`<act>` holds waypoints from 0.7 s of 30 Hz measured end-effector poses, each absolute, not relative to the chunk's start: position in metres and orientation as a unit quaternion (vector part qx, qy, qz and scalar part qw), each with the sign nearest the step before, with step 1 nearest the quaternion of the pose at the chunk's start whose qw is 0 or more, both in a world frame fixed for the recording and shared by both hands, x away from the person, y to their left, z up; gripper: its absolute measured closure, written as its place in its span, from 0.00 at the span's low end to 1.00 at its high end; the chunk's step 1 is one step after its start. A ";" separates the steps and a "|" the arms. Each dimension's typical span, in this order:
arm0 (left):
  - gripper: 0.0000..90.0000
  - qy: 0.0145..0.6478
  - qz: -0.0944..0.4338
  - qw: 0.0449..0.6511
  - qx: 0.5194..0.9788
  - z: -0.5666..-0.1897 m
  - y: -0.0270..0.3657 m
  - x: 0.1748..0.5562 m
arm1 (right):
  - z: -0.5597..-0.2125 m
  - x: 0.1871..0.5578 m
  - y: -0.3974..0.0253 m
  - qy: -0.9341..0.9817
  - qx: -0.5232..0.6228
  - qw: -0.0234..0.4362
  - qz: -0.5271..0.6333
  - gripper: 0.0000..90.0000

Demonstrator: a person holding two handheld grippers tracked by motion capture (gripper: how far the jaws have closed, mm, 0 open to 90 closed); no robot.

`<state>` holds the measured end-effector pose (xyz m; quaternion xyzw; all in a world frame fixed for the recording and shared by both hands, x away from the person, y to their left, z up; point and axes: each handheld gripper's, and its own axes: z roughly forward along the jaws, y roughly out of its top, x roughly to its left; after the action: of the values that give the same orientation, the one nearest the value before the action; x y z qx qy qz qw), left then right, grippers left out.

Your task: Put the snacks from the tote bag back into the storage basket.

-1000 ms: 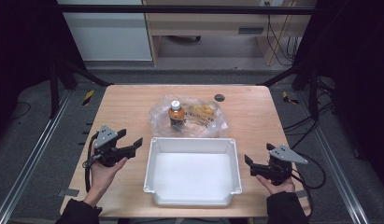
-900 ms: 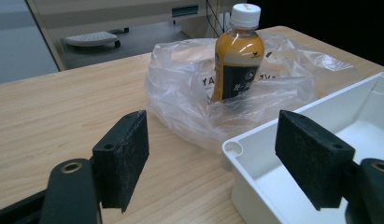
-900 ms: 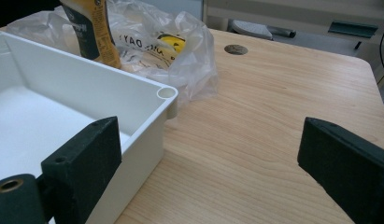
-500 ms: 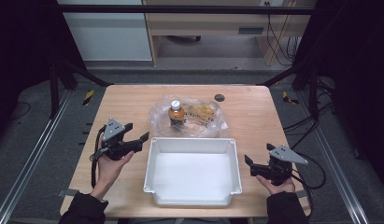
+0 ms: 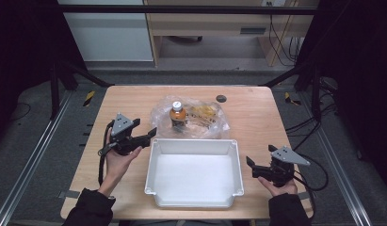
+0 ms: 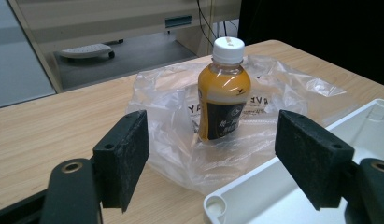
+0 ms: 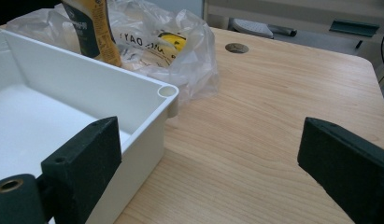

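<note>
A small bottle (image 5: 177, 116) of orange drink with a white cap and dark label stands upright on a crumpled clear plastic bag (image 5: 200, 117) behind the white tray (image 5: 196, 205). My left gripper (image 5: 149, 134) is open at the tray's far left corner, its jaws wide apart and aimed at the bottle (image 6: 224, 91), still short of it. My right gripper (image 5: 251, 166) is open beside the tray's right wall, holding nothing. In the right gripper view the tray's corner (image 7: 167, 93) and the bag (image 7: 175, 37) lie ahead.
The bag holds yellow packaged items (image 5: 206, 113). A dark round grommet (image 5: 221, 98) sits in the table's far edge area. Bare wooden table (image 5: 262, 122) stretches to the right of the bag. Cables trail from both grippers off the table sides.
My left gripper has moved forward and to the right, up to the tray's far left corner toward the bottle. The right gripper has stayed still.
</note>
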<state>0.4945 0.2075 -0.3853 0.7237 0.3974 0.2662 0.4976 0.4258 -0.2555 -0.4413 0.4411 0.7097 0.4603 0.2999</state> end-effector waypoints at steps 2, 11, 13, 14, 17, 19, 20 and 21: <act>0.29 0.396 0.267 0.497 0.725 -0.384 0.206 0.496 | -0.441 0.426 -0.255 0.710 0.441 0.300 0.460 0.07; 0.29 0.393 0.271 0.497 0.725 -0.380 0.197 0.504 | -0.441 0.426 -0.256 0.707 0.444 0.300 0.462 0.07; 0.29 0.391 0.273 0.498 0.724 -0.379 0.195 0.506 | -0.441 0.426 -0.256 0.707 0.444 0.299 0.462 0.07; 0.29 0.392 0.272 0.497 0.725 -0.379 0.194 0.507 | -0.441 0.426 -0.256 0.707 0.444 0.299 0.462 0.07; 0.29 0.393 0.274 0.493 0.726 -0.379 0.191 0.511 | -0.441 0.427 -0.256 0.709 0.442 0.300 0.460 0.07; 0.29 0.392 0.274 0.493 0.727 -0.378 0.188 0.513 | -0.441 0.427 -0.256 0.709 0.443 0.299 0.459 0.07; 0.29 0.393 0.274 0.493 0.727 -0.378 0.187 0.514 | -0.441 0.427 -0.256 0.710 0.443 0.299 0.460 0.07; 0.29 0.392 0.275 0.492 0.727 -0.378 0.186 0.515 | -0.441 0.427 -0.255 0.710 0.442 0.299 0.460 0.07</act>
<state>0.5152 0.1861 -0.3777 0.7273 0.3921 0.2746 0.4918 0.4267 -0.2555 -0.4414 0.4422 0.7098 0.4595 0.2991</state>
